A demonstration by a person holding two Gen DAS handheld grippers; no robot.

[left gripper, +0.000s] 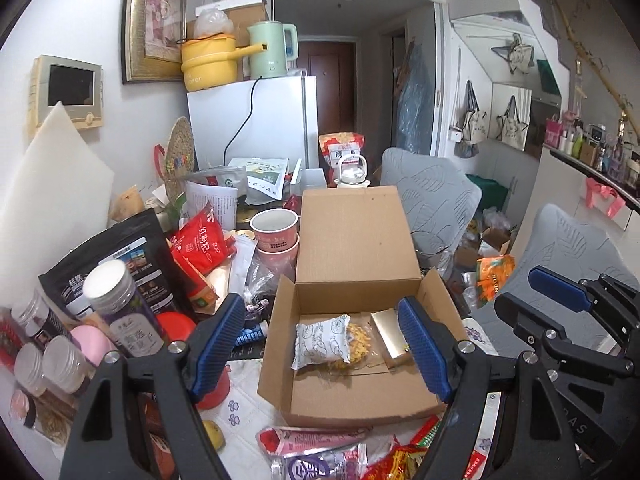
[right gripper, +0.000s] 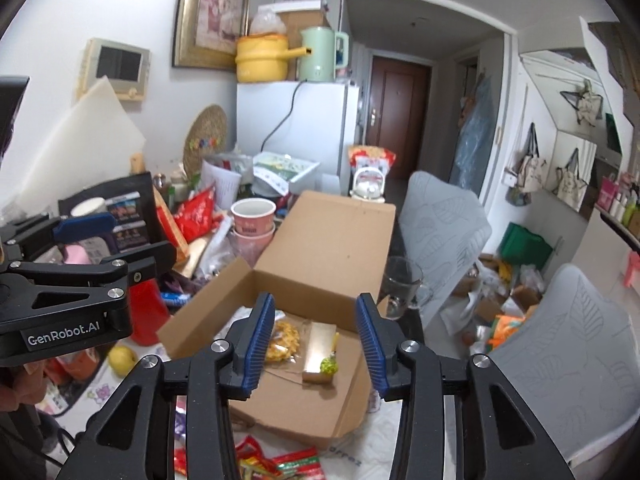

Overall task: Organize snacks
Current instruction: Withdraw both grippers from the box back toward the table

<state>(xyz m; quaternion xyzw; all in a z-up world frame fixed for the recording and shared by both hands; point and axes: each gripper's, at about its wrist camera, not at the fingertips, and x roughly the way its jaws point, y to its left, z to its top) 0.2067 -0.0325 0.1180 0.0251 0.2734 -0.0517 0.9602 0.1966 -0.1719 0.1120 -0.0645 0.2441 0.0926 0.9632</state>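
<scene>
One cardboard box (left gripper: 352, 396) sits open on the table, lid flap up, w/ 3 snacks inside: a white packet (left gripper: 320, 340) at its left end, a clear bag of yellow crisps (left gripper: 360, 342) touching it, then a gold-wrapped bar (left gripper: 390, 336) at the right end. Left gripper (left gripper: 324, 344) hovers over the box, fingers spread wide, holding nothing. Right gripper (right gripper: 316, 344) hovers over the box too, fingers apart, empty; in its view the white packet is hidden behind the left finger. 2 pink paper cups (left gripper: 276, 236), stacked, stand just left of the box lid. Approx 4 loose packets (left gripper: 316, 446) lie in front of the box, cut off by the frame edge; labels unreadable. Left of the box: jars, pouches, clutter, count unclear. Table has a white floral cloth (left gripper: 240, 408). 2 grey chairs (left gripper: 432, 200) right of the box; white fridge (left gripper: 256, 120) behind it.
</scene>
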